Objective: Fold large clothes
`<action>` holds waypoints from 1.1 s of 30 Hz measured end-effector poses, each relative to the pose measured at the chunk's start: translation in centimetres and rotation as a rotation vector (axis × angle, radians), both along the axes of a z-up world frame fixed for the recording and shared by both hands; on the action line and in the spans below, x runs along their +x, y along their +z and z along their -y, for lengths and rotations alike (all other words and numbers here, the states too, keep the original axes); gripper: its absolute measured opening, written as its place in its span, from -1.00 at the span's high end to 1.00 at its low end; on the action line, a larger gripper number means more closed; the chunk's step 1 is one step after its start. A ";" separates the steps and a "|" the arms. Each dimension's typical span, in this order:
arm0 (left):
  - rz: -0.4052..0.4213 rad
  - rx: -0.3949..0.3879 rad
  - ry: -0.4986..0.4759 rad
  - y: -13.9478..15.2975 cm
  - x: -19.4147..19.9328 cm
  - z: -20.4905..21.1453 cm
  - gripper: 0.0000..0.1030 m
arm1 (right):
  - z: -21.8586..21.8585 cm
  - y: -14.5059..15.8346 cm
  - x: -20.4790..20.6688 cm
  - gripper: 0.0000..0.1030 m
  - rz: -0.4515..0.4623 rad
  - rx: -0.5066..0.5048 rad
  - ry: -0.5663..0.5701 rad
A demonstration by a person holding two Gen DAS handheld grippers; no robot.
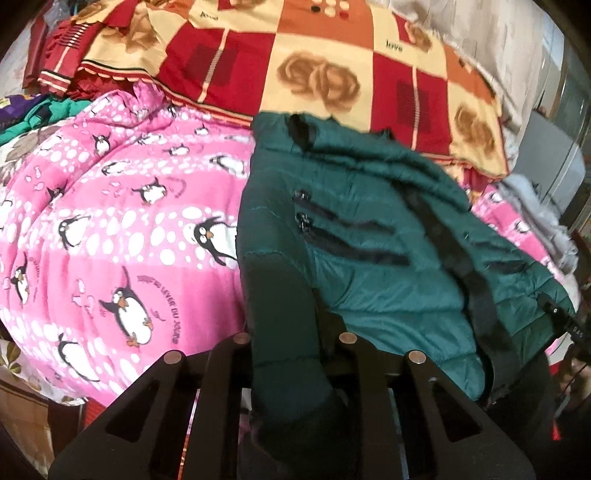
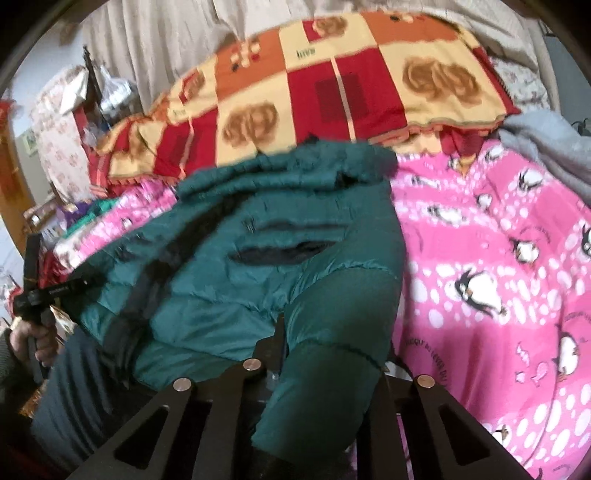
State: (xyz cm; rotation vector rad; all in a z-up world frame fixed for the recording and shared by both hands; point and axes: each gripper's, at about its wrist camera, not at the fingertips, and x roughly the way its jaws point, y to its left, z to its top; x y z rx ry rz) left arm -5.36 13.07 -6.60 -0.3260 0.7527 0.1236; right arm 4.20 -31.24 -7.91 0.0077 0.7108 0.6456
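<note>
Green quilted fabric fills the near edge of both wrist views: the left gripper (image 1: 291,332) is clamped on one sleeve of the green puffer jacket (image 1: 369,229), and the right gripper (image 2: 284,332) is clamped on the other sleeve, jaws narrow around the cloth. Beyond them the jacket's body lies spread, zip pockets up, on a pink penguin-print quilt (image 1: 122,221) on the bed. Farther back lies a red, orange and cream checked blanket (image 1: 332,66), with pale curtains (image 2: 166,26) behind it.

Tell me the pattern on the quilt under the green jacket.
Pink quilt with white dots and black-and-white penguins, clearest in the left wrist view; the green jacket lies on it.
</note>
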 end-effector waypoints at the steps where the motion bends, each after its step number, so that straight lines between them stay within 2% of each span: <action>1: 0.009 -0.008 -0.002 0.4 -0.4 -0.1 0.75 | 0.2 0.6 -0.4 0.78 0.011 0.009 0.000; 7: 0.077 -0.063 -0.010 3.8 -4.6 -1.2 0.75 | 1.2 3.7 -3.7 0.78 0.067 0.043 0.043; 11: 0.108 -0.094 -0.005 5.1 -8.2 -1.4 0.75 | 2.1 5.7 -6.8 0.78 0.098 0.074 0.071; 15: 0.128 -0.160 0.014 5.8 -11.7 -1.3 0.75 | 2.9 7.3 -10.3 0.78 0.126 0.102 0.090; 20: 0.198 -0.199 0.024 8.3 -14.7 -0.8 0.75 | 3.8 9.3 -13.5 0.78 0.168 0.135 0.101; 24: 0.250 -0.187 0.017 10.0 -14.7 -0.2 0.75 | 4.5 10.6 -13.7 0.79 0.199 0.149 0.098; 27: 0.262 -0.186 0.034 10.1 -13.6 -0.3 0.75 | 4.5 10.8 -12.5 0.78 0.198 0.162 0.089; 33: 0.272 -0.164 0.093 10.9 -9.1 -1.1 0.75 | 2.8 11.3 -8.9 0.79 0.219 0.177 0.073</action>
